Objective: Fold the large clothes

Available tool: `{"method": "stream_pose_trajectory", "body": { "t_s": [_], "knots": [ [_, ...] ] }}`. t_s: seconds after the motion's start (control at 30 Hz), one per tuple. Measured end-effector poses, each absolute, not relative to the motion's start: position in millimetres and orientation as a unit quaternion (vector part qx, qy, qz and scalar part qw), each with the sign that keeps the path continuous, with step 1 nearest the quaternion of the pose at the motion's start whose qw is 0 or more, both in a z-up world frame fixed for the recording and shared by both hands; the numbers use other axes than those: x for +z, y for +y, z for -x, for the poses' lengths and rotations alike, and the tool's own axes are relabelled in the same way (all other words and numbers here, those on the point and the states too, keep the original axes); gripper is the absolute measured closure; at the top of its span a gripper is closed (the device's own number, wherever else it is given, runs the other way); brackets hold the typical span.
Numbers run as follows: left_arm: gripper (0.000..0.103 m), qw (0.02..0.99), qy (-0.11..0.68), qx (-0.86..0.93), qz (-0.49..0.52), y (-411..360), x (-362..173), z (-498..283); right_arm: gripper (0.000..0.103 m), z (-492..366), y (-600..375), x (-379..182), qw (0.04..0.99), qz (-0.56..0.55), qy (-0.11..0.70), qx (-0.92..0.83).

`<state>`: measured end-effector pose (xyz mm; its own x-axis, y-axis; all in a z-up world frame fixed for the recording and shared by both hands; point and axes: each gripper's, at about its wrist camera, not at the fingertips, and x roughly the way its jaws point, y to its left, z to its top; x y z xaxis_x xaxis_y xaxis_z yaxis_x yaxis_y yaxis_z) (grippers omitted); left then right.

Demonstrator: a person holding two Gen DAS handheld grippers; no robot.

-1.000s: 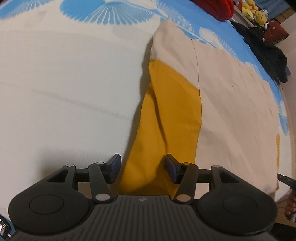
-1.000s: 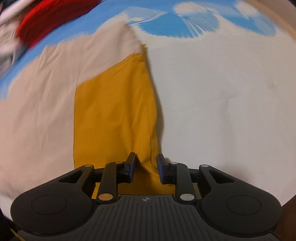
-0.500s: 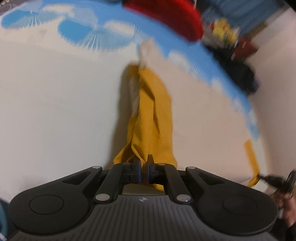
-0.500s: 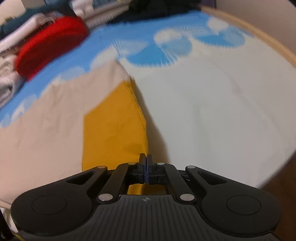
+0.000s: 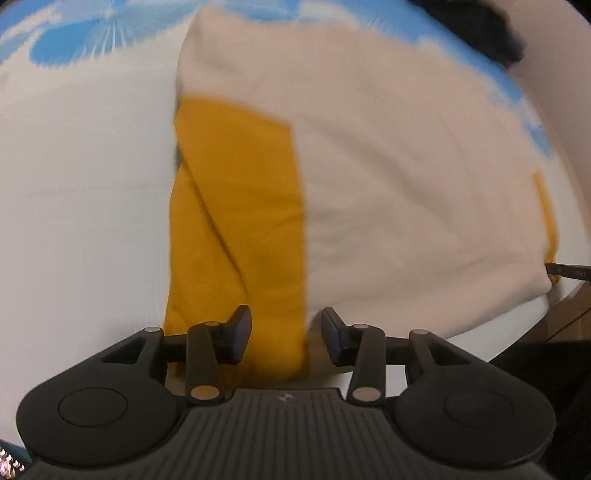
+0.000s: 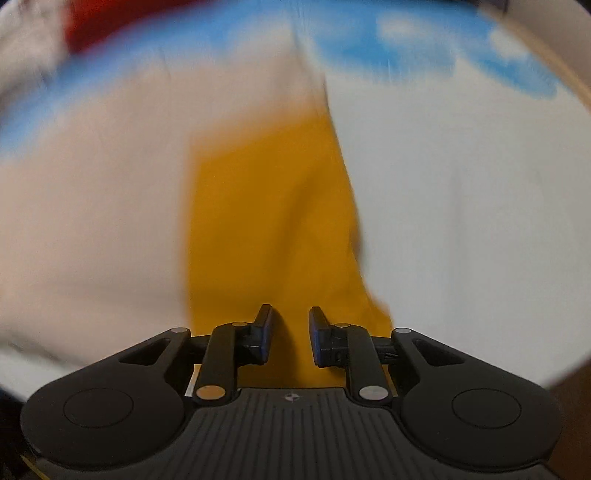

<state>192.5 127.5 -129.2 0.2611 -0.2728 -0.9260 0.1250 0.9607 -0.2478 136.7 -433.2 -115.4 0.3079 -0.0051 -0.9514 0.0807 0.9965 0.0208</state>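
Note:
A large beige garment [image 5: 388, 155] with mustard-yellow sleeves lies spread on the bed. In the left wrist view its yellow sleeve [image 5: 240, 206] lies folded over the beige body, and my left gripper [image 5: 286, 334] is open with the sleeve's near end between its fingers. In the right wrist view the other yellow sleeve [image 6: 273, 221] lies flat next to the beige body [image 6: 92, 206]. My right gripper [image 6: 291, 332] is open over that sleeve's near end. Both views are blurred.
The bed sheet [image 5: 74, 184] is white with blue fan patterns at the far side. Dark clothing [image 5: 491, 29] lies at the far right corner. A red item [image 6: 107, 18] lies at the far left in the right wrist view. The bed's near edge [image 5: 517, 325] drops off at right.
Both grippers, shut on the yellow sleeves half a second ago, have opened and let them go. The sleeves now lie flat on the garment instead of being lifted.

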Motion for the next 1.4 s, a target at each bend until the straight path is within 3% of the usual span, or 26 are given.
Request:
{"method": "stream_pose_trajectory", "body": {
  "t_s": [0.1, 0.17, 0.23, 0.3, 0.33, 0.47, 0.7, 0.8, 0.83, 0.9, 0.97, 1.07, 1.33, 1.4],
  "knots": [
    [0.052, 0.812, 0.553, -0.119, 0.143, 150.2, -107.9, -197.6, 0.083, -140.2, -435.1, -96.5, 0.831, -0.043, 0.554, -0.037],
    [0.029, 0.835, 0.509, -0.097, 0.186, 172.9, -94.4, -201.1, 0.080, -139.6, -436.0, -76.5, 0.857, -0.064, 0.511, -0.030],
    [0.024, 0.837, 0.496, -0.057, 0.223, 192.9, -96.6, -209.5, 0.078, -139.3, -435.7, -61.2, 0.878, -0.071, 0.473, -0.019],
    [0.024, 0.826, 0.507, -0.023, 0.246, 201.6, -106.8, -218.6, 0.065, -147.1, -439.1, -62.6, 0.880, -0.074, 0.468, -0.022],
    [0.024, 0.817, 0.516, -0.013, 0.255, 205.0, -113.8, -223.1, 0.063, -149.4, -440.9, -67.0, 0.874, -0.076, 0.479, -0.027],
    [0.024, 0.798, 0.539, -0.032, 0.266, 200.4, -133.9, -240.4, 0.062, -168.7, -449.4, -90.4, 0.850, -0.075, 0.520, -0.036],
    [0.024, 0.796, 0.537, -0.086, 0.267, 184.9, -166.5, -274.7, 0.062, -172.3, -448.5, -96.5, 0.847, -0.073, 0.525, -0.050],
    [0.035, 0.807, 0.521, -0.093, 0.260, 174.9, -168.4, -280.8, 0.062, -171.5, -451.8, -95.8, 0.848, -0.072, 0.522, -0.053],
    [0.047, 0.810, 0.519, -0.099, 0.254, 168.1, -167.8, -283.2, 0.062, -171.7, -453.0, -95.2, 0.849, -0.072, 0.521, -0.054],
    [0.056, 0.819, 0.517, -0.101, 0.227, 156.0, -170.0, -290.6, 0.062, -172.6, -455.0, -94.7, 0.851, -0.072, 0.518, -0.058],
    [0.081, 0.820, 0.513, -0.114, 0.226, 154.3, -167.8, -289.2, 0.062, -172.3, -455.0, -92.4, 0.853, -0.073, 0.513, -0.063],
    [0.092, 0.837, 0.487, -0.119, 0.219, 161.5, -150.5, -280.5, 0.063, -172.6, -453.2, -90.2, 0.854, -0.074, 0.510, -0.068],
    [0.098, 0.891, 0.410, -0.084, 0.177, 200.8, -84.2, -237.5, 0.063, -173.0, -430.6, -73.8, 0.876, -0.074, 0.474, -0.047],
    [0.081, 0.892, 0.404, -0.096, 0.181, 210.5, -80.1, -232.6, 0.063, -173.6, -421.3, -73.3, 0.877, -0.067, 0.475, -0.032]
  ]
}}
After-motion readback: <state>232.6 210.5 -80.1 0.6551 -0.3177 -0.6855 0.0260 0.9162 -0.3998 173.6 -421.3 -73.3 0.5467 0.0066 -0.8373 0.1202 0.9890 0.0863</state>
